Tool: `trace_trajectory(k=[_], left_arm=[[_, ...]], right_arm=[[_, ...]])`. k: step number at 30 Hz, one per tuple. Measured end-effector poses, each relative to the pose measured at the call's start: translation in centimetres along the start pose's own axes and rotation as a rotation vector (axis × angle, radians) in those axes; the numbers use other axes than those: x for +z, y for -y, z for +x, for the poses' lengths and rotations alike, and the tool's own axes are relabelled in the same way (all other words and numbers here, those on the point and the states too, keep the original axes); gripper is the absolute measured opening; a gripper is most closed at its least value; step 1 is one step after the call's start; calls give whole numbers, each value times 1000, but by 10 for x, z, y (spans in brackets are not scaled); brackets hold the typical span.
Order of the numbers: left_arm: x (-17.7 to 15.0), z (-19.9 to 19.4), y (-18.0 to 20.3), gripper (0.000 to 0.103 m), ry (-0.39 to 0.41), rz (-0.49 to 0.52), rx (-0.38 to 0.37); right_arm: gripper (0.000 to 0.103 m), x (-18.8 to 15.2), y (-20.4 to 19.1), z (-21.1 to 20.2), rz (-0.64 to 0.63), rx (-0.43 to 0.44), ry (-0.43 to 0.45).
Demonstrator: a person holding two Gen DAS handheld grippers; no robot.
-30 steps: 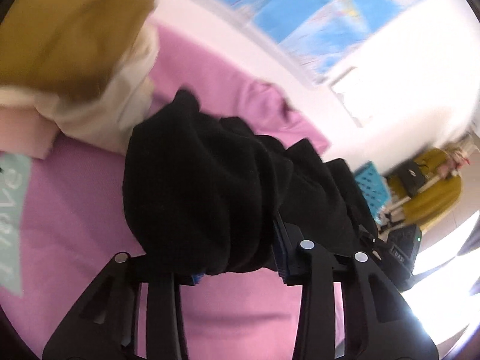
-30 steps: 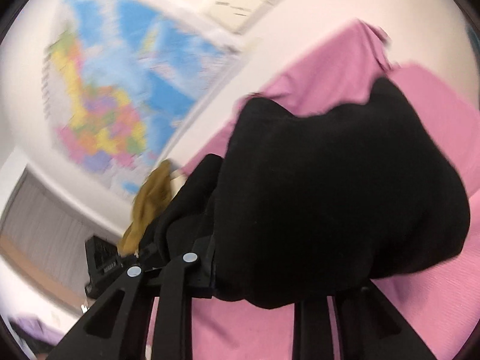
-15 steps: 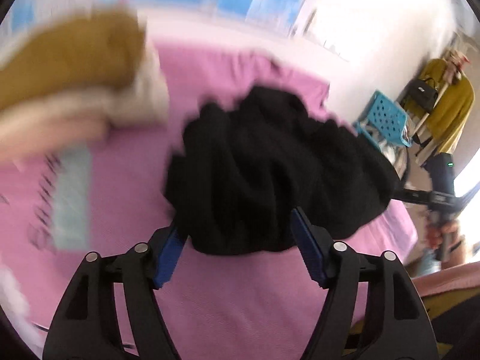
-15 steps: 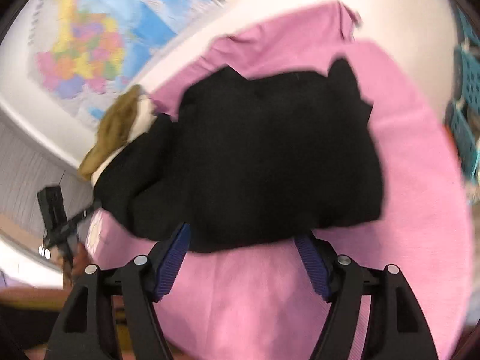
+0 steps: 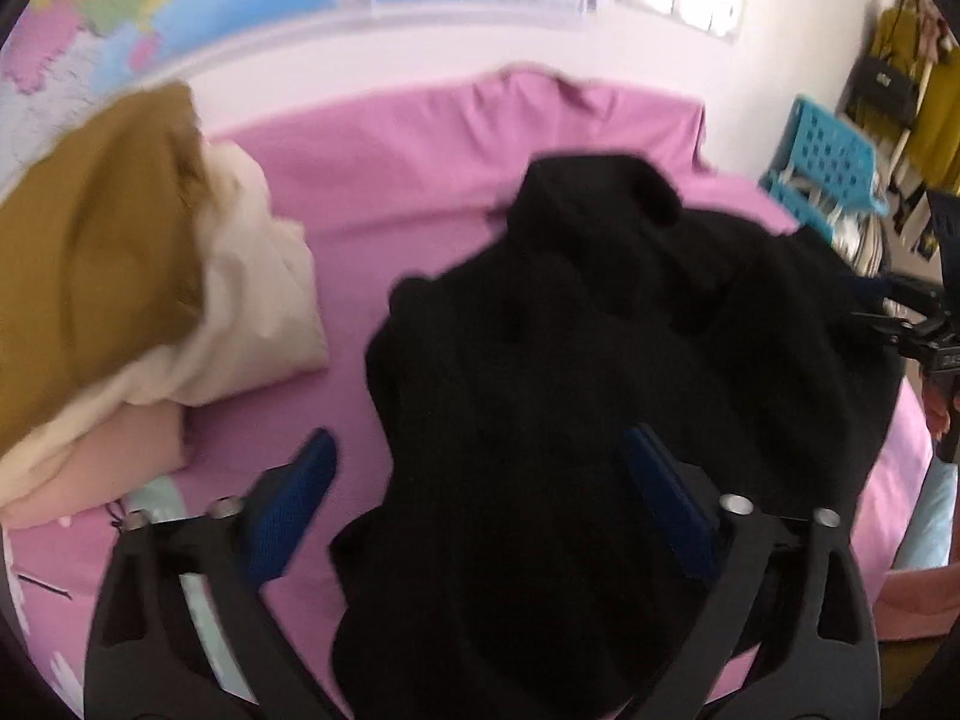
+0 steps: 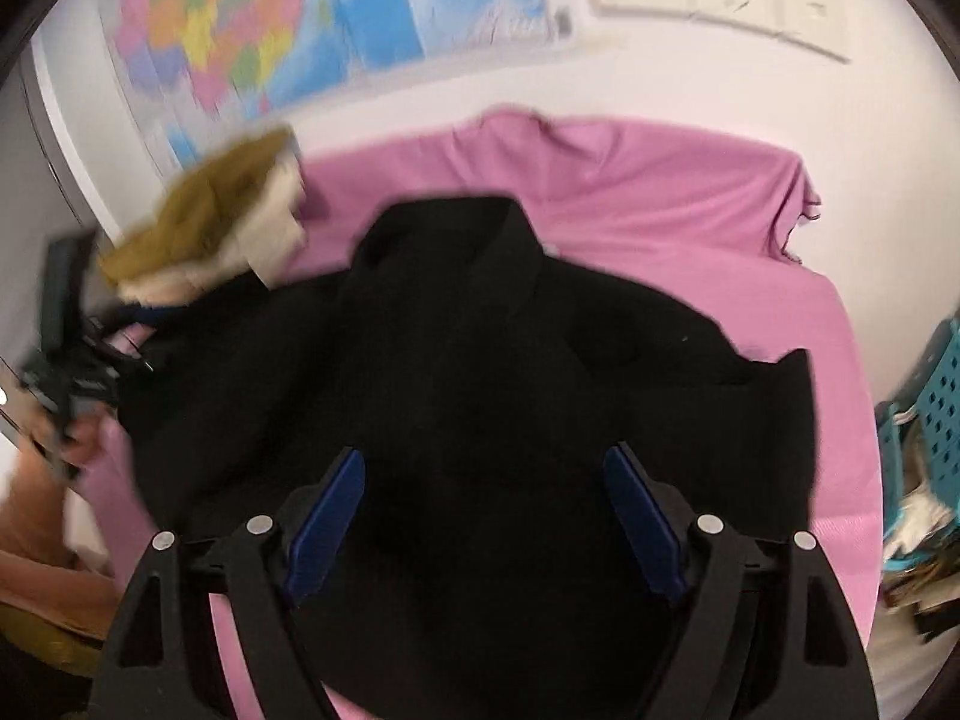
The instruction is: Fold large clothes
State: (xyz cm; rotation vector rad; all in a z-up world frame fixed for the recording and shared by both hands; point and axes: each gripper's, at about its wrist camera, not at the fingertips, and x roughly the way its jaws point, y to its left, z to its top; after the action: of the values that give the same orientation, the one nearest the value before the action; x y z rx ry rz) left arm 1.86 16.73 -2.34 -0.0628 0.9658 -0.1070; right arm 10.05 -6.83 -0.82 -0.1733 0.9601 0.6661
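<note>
Now, with both claws (image 5: pixel 474 516) (image 6: pixel 483 519) opening and clear of the coat (image 5: pixel 600 372), flatten bunched folds toward the sheet (image 5: pixel 420 150) first.

Left gripper (image 5: pixel 480 510): black plastic frame with triangular cut-outs, two silver round screw heads per side, blue textured pads (image 5: pixel 288 516) on the inner finger faces. Right gripper (image 6: pixel 483 525): same build, black arms, silver screws, blue pads (image 6: pixel 327 531). Person's hand (image 6: pixel 72 438) at frame edge grips the black handle; peach-coloured sleeve below.
</note>
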Motion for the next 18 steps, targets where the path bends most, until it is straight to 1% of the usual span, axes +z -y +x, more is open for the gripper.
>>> trace_trajectory(k=[1, 2, 3, 4, 5, 6, 8, 12, 13, 15, 18], left_arm=[[-2, 4, 1, 65, -21, 0, -32], [-4, 4, 3, 58, -19, 5, -54], [-5, 0, 6, 53, 4, 18, -33], [-8, -2, 7, 35, 14, 28, -26], [-8, -6, 8, 17, 28, 28, -2], [-6, -10, 9, 17, 35, 21, -3], [-1, -25, 4, 15, 79, -18, -34], [9, -60, -6, 14, 194, -71, -65], [13, -70, -9, 14, 224, -85, -73], [21, -90, -14, 14, 291, -103, -67], [35, -106, -22, 15, 366, -134, -68]], right_arm=[[76, 0, -3, 5, -12, -12, -19], [65, 0, -5, 10, -32, -19, -31], [49, 0, -7, 11, -52, -25, -32], [38, -1, -8, 11, -59, -21, -29], [20, -1, -8, 6, -64, -5, -15], [10, 0, -10, 2, -62, 10, -7], [8, 1, -14, -16, -70, -2, 41], [7, 12, -21, -69, -69, 1, 196], [7, 15, -22, -87, -64, -2, 254], [7, 22, -22, -110, -57, -14, 333], [7, 37, -20, -140, -37, -26, 458]])
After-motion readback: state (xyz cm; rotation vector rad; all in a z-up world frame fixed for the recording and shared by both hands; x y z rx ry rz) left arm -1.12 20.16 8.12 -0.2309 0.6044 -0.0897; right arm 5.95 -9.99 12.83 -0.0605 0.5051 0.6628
